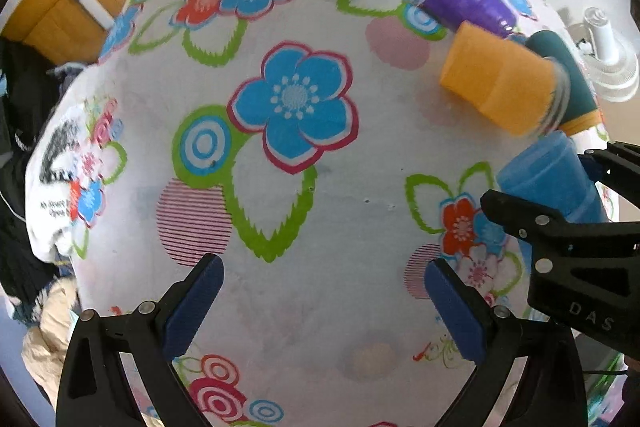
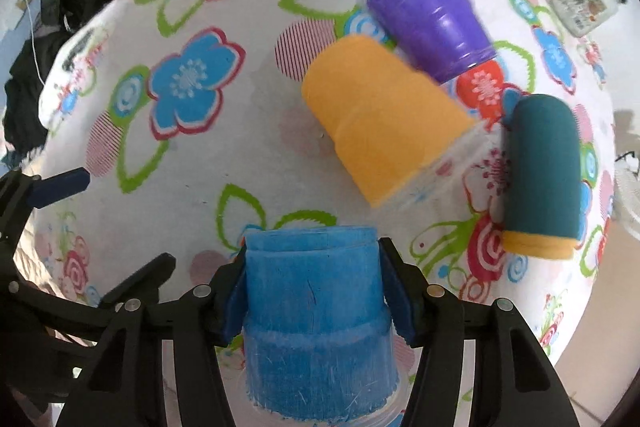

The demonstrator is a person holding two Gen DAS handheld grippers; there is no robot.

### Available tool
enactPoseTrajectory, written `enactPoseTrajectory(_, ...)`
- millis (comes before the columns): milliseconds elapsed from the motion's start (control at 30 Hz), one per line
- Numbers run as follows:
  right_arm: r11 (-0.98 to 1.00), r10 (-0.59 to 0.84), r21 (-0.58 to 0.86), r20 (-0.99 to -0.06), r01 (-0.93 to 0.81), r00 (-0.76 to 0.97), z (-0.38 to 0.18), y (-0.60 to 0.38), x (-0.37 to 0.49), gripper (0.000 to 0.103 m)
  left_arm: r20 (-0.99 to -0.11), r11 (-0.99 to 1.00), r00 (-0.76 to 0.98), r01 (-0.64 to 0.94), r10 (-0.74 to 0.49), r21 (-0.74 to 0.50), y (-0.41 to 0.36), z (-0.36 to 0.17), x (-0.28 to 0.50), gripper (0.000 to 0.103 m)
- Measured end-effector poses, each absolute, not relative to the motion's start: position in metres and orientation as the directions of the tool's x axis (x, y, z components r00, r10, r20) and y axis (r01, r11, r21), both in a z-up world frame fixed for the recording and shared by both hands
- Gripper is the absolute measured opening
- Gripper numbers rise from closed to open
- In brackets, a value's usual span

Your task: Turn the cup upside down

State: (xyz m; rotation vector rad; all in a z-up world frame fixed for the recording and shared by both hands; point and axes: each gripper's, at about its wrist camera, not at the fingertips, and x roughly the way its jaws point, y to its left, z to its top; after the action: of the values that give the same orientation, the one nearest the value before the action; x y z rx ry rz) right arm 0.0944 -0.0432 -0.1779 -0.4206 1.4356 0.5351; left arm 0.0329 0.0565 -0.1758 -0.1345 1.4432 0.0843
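The flowered tablecloth (image 2: 248, 163) filled both views. In the right wrist view the orange cup (image 2: 380, 119) lay at one o'clock, the purple cup (image 2: 432, 23) beyond it. The blue cup (image 2: 316, 311) sat at six o'clock, pinched between the right gripper's (image 2: 314, 301) pads. The left gripper (image 1: 324, 303) stood wide, holding nothing.

our right gripper (image 2: 313, 301) clamps the blue cup (image 2: 316, 323); ahead of our jaws lies the orange cup (image 2: 380, 119).
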Motion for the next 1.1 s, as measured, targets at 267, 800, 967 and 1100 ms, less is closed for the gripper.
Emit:
enactPoseTrajectory(267,0.859,0.172,0.056,-0.968,-0.509,0.183,-0.125,-0.078,0.077,0.061,-0.977,0.998,0.215,-0.064,-0.013,-0.028,0.055,-0.129,0.039,0.101)
enactPoseTrajectory(800,0.915,0.268,0.071,-0.842,-0.397,0.468,-0.043,-0.107,0.048,0.061,-0.929,0.999,0.369,0.020,-0.032,-0.027,0.023,-0.060,0.027,0.101)
enactPoseTrajectory(967,0.919,0.282,0.062,-0.792,-0.389,0.541,-0.032,-0.114,0.032,0.061,-0.913,1.000,0.407,0.030,-0.020,-0.009,0.017,-0.048,0.019,0.101)
enactPoseTrajectory(1100,0.922,0.297,0.070,-0.756,-0.380,0.583,-0.025,-0.120,0.023,0.061,-0.902,0.999,0.431,0.020,-0.034,-0.028,0.017,-0.041,0.012,0.101)
